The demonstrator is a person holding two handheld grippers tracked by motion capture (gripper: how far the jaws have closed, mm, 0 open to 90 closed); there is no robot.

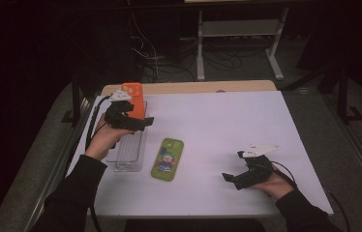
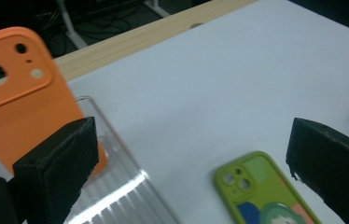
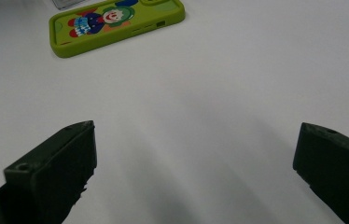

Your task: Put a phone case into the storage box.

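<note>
White table spreads under both grippers, dark floor and cables beyond its far wooden edge. Left gripper hangs with its jaws spread apart and nothing between them, just in front of an orange phone case standing in a clear ribbed tray near the table's left edge. A green phone case lies flat just right of the tray. Right gripper, jaws wide apart and gripping nothing, rests near the front edge, with bare table between it and the green case.
</note>
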